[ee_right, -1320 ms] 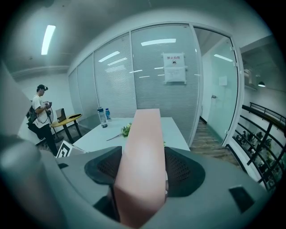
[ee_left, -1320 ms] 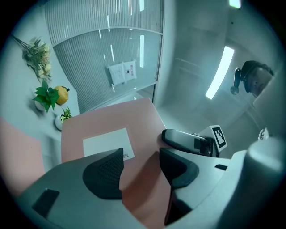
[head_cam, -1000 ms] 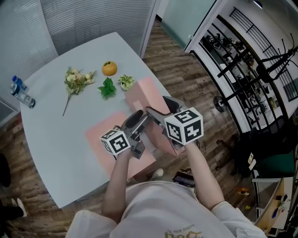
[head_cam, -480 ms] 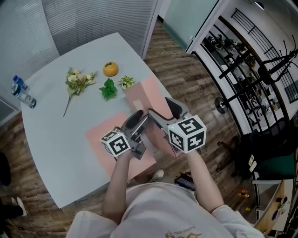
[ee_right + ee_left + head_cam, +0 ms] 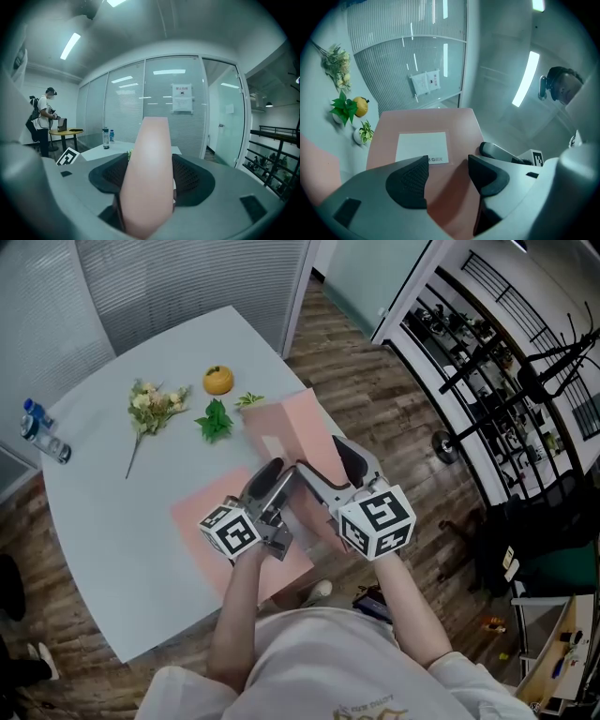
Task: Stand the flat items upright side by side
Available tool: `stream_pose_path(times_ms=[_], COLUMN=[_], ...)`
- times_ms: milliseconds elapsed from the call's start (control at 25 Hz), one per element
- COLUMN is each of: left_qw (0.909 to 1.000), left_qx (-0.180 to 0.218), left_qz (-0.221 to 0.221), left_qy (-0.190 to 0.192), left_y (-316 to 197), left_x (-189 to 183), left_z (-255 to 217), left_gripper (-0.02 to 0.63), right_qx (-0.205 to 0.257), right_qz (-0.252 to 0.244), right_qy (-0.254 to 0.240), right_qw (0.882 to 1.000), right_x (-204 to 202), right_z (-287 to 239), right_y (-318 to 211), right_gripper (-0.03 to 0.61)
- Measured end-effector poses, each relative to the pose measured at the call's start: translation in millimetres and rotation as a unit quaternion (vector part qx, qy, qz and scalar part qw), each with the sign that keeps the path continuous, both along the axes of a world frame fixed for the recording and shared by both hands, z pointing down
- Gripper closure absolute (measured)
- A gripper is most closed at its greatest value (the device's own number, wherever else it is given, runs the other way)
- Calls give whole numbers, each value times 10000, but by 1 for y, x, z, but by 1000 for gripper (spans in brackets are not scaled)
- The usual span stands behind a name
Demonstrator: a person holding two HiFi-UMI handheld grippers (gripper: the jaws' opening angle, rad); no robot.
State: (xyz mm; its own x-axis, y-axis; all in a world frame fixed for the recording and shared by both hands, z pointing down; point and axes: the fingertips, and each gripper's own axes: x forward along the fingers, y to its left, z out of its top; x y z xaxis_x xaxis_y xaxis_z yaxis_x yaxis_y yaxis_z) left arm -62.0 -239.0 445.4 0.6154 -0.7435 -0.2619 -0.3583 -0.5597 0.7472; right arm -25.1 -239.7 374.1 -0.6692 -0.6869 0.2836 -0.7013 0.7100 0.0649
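Observation:
A pink file folder (image 5: pixel 286 432) with a white label stands tilted up from the table, its labelled face (image 5: pixel 426 126) towards the left gripper view. My right gripper (image 5: pixel 330 463) is shut on its near edge; in the right gripper view the pink spine (image 5: pixel 150 154) fills the gap between both pads. My left gripper (image 5: pixel 274 482) is open just in front of the folder's face, with nothing between its fingers (image 5: pixel 410 180). A second pink folder (image 5: pixel 190 510) lies flat on the table under my hands.
On the pale table (image 5: pixel 103 521) behind the folders lie an orange (image 5: pixel 218 380), a leafy green sprig (image 5: pixel 214 418), a small potted plant (image 5: pixel 249 399) and a bunch of flowers (image 5: pixel 150 404). Water bottles (image 5: pixel 39 427) lie at the left edge. Wooden floor lies past the table's right edge.
The held pink folder has tilted up further, so its top edge now covers part of the small potted plant. My right gripper has dipped and come nearer to me. The left gripper has barely moved.

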Motion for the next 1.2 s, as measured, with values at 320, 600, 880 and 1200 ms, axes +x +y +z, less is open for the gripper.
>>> stream_pose_path(times_ms=[320,600,880,1200], left_qw=[10000,10000,9999,9998], left_qx=[-60,-20,21,-20], left_qz=[17,54,96,155], left_qy=[59,-45,-79,-99], left_y=[-1,2,4,7], left_x=[4,9,10,13], left_z=[-2,-4,-3,-1], left_gripper=[357,357,359,359], right_qx=[340,703,870,1053], right_qz=[105,177,138,151], right_qy=[-249,-511,-628,-771], right_qw=[9991,9961,9941,9913], right_x=[8,18,20,23], right_z=[-4,-6,-5,-4], right_y=[4,12,17,22], right_gripper=[270,268,268,268])
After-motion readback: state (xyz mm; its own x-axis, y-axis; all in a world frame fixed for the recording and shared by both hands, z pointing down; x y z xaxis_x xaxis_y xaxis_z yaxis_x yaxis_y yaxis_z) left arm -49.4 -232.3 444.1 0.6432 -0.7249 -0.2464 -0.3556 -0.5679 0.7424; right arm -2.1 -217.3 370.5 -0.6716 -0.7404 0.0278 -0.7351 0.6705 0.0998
